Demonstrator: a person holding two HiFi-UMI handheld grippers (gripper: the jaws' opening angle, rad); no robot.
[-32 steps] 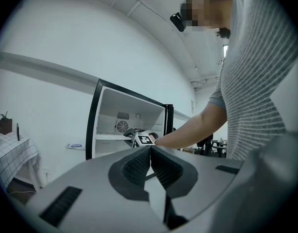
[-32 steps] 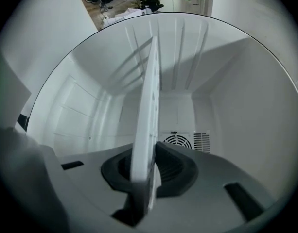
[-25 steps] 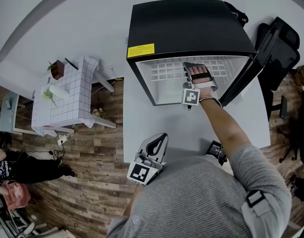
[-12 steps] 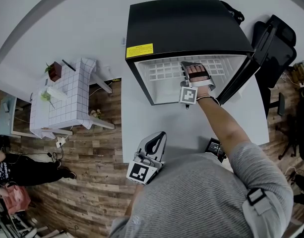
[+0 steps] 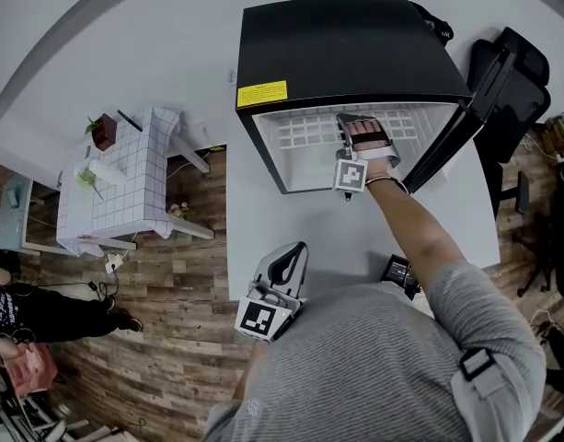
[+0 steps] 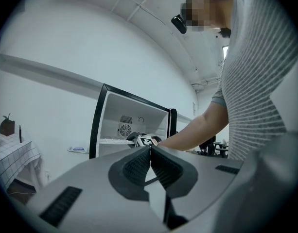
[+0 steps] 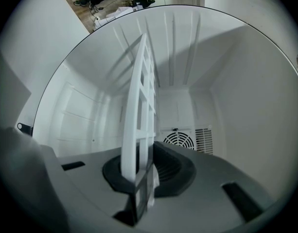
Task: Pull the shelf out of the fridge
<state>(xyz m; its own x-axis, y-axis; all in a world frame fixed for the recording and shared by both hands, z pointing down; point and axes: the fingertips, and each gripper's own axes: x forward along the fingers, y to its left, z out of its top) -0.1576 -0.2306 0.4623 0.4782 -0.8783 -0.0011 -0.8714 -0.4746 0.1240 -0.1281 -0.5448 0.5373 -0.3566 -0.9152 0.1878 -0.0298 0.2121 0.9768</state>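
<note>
Seen from above, a black fridge (image 5: 346, 44) stands open on a white desk (image 5: 291, 219). Its white lattice shelf (image 5: 305, 132) lies flat inside, running from the front opening back toward the rear wall. The right hand-held gripper (image 5: 349, 122) is clenched on the shelf's front edge, so the shelf stretches straight away from it. The pull would likely run back toward the person. The left hand-held gripper (image 5: 295, 256), jaws pressed together and empty, hangs well apart near the torso.
</note>
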